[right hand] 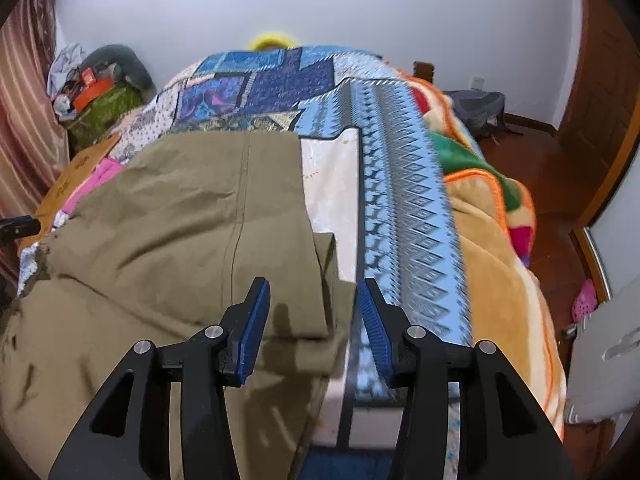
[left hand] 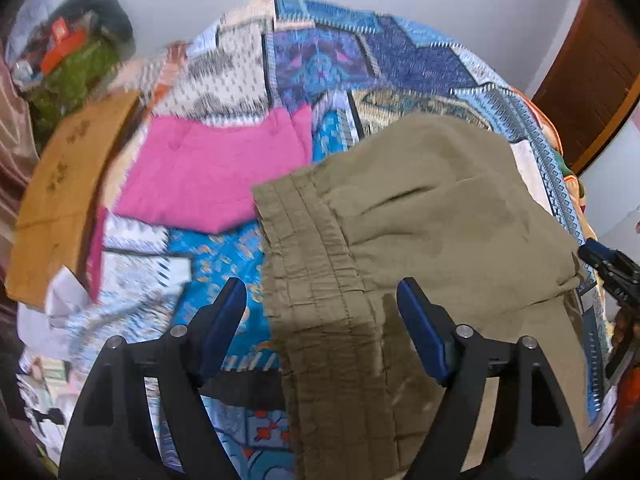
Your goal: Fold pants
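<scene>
Directly below both grippers, olive pants (left hand: 420,208) lie folded on a patchwork bedspread (left hand: 320,56). Their long axis seems to run left to right, waistband (left hand: 312,264) toward the left. The left gripper (left hand: 322,312) hangs wide open over the waistband, holding nothing. The right gripper (right hand: 312,308) hangs partly open above the opposite folded edge (right hand: 320,280), also empty. Each is nearest its own end.

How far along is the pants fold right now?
Done: the olive pants lie doubled on the patchwork bedspread, the leg end laid over toward the waistband. In hand: nothing; the left claw and right claw are open, pads off the cloth. Left: possibly one more fold, then smoothing wrinkles.
</scene>
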{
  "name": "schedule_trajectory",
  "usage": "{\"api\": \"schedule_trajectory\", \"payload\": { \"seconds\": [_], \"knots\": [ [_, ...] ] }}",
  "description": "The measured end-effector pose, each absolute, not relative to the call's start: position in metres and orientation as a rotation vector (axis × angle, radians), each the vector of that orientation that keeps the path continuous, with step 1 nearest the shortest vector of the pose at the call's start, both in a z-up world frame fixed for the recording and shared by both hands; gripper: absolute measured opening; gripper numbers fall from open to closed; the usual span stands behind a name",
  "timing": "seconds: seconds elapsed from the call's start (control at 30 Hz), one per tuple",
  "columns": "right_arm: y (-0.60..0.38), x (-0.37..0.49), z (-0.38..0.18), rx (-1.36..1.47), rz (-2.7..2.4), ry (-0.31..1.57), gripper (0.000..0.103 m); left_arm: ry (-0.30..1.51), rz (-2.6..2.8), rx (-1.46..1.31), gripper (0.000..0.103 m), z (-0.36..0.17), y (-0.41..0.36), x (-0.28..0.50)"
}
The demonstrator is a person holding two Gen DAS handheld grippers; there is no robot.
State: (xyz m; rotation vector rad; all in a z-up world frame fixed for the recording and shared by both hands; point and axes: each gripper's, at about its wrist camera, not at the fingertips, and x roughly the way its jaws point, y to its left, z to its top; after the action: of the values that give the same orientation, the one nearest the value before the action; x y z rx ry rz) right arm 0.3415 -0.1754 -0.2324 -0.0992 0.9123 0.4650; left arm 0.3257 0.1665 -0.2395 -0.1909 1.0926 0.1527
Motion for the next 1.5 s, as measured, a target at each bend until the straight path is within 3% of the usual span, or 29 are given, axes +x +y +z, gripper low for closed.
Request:
{"api": "schedule_trajectory", "payload": {
  "seconds": [0.23,0.3,0.33,0.43,0.53,0.73,0.83,1.03,1.27,1.3,1.37,1.5],
  "knots": [
    [-0.166,0.351,-0.267,-0.074,0.532,1.028,0.048,1.156,0.118,-0.263,0.078,-0.269,0.17,0.332],
    [-0.168,0.35,-0.272,-0.049,0.54,1.029,0.043,1.154,0.11,-0.272,0.078,-0.269,0.17,0.331],
    [-0.168,0.35,-0.273,-0.058,0.541,1.028,0.036,1.151,0.109,-0.265,0.077,-0.268,0.17,0.331],
    [-0.161,0.346,-0.272,-0.119,0.527,1.013,0.027,1.126,0.139,-0.193,0.06,-0.263,0.164,0.33],
    [-0.158,0.344,-0.27,-0.176,0.507,0.985,0.021,1.086,0.185,-0.103,0.058,-0.258,0.157,0.328],
    [-0.16,0.345,-0.273,-0.236,0.466,0.957,0.013,1.08,0.232,-0.087,0.059,-0.265,0.163,0.33],
    [-0.166,0.351,-0.276,-0.195,0.474,0.976,0.013,1.086,0.235,-0.115,0.068,-0.271,0.169,0.33],
    [-0.162,0.346,-0.269,-0.243,0.449,0.97,0.013,1.051,0.212,-0.071,0.071,-0.258,0.162,0.318],
    [-0.173,0.342,-0.236,-0.207,0.408,0.987,0.025,0.998,0.25,-0.006,0.081,-0.224,0.169,0.313],
    [-0.173,0.341,-0.229,-0.203,0.416,0.979,0.028,0.986,0.249,-0.01,0.085,-0.217,0.173,0.314],
    [-0.171,0.341,-0.213,-0.204,0.429,0.942,0.045,0.963,0.247,-0.028,0.089,-0.207,0.181,0.315],
    [-0.16,0.347,-0.184,-0.218,0.451,0.844,0.05,0.932,0.265,-0.07,0.093,-0.197,0.201,0.329]
  ]
}}
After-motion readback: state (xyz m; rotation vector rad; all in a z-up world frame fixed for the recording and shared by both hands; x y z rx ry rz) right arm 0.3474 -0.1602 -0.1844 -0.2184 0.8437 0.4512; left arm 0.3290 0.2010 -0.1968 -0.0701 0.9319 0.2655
